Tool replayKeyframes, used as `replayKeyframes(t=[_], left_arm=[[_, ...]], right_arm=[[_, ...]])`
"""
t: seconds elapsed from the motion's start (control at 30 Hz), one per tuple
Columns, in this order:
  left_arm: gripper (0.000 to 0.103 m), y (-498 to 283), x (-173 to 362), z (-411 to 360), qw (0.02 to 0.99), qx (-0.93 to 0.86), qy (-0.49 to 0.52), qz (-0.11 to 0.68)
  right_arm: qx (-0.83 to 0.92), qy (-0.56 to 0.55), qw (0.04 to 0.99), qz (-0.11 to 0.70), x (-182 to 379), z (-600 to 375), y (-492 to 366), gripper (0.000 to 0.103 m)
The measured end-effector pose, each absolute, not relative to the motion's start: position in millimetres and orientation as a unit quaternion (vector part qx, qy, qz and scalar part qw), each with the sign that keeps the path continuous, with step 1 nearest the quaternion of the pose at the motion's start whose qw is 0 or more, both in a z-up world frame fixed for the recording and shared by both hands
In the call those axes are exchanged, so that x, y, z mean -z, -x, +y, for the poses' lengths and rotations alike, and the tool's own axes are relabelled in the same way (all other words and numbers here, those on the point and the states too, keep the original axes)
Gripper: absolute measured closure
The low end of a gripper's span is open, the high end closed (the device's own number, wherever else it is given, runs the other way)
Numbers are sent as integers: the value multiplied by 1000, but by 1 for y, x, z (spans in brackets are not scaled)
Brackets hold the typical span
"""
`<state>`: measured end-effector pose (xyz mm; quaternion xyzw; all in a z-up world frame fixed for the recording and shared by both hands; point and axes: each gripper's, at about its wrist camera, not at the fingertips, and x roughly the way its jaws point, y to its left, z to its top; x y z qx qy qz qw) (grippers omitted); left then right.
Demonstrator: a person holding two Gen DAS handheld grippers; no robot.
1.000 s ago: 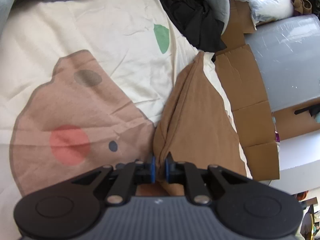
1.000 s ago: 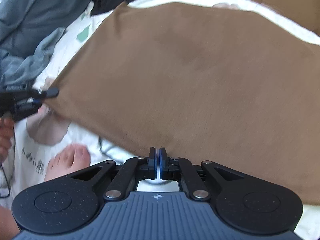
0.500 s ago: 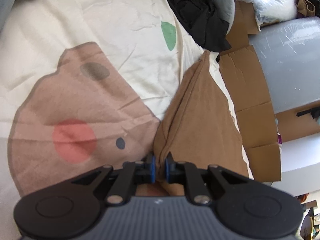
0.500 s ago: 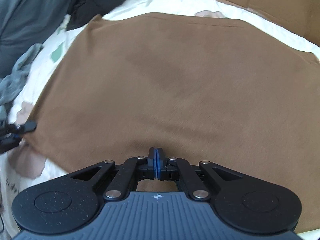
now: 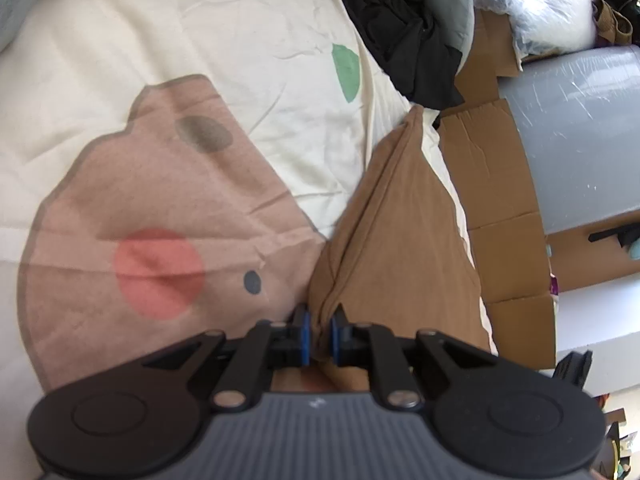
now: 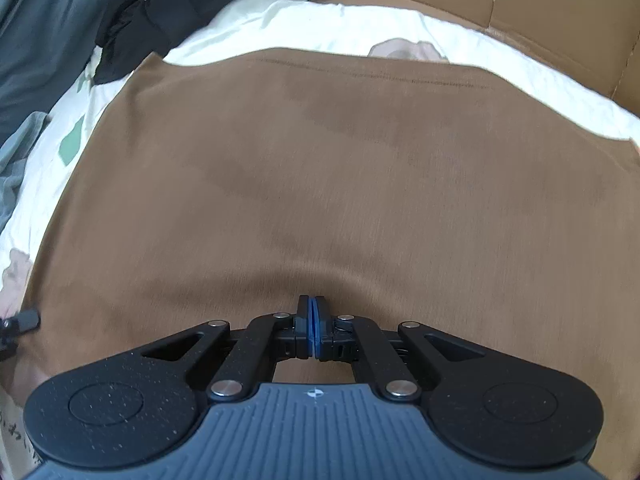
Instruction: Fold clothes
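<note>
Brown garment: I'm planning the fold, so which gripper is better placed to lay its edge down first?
Probably the right gripper: its jaws are shut on the brown garment, which spreads broad and flat ahead of it. The left gripper pinches a bunched, ridged corner near the bed's edge.

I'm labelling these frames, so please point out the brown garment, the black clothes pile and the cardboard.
brown garment (image 6: 340, 184): right wrist view, middle of the spread cloth.
black clothes pile (image 5: 404, 36): left wrist view, centre of the heap.
cardboard (image 5: 492, 184): left wrist view, flat panel beside the bed.
</note>
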<state>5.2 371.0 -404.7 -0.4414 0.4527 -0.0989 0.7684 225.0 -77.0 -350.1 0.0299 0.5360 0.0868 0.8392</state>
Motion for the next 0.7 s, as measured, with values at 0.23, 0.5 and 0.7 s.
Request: replayKeyframes(t=[0.23,0.5,0.7], left_arm=[[92,-6,405,370,768,98,444,451],[92,-6,405,371,769,99,440,454],[92,-6,405,371,768,99,439,455]], right_arm=[[-55,-40,846,528,350,-84,-256,97],[-25,-53,856,514,353,-93,-292,97],[-19,-49,865,499,354,-97,-314,98]])
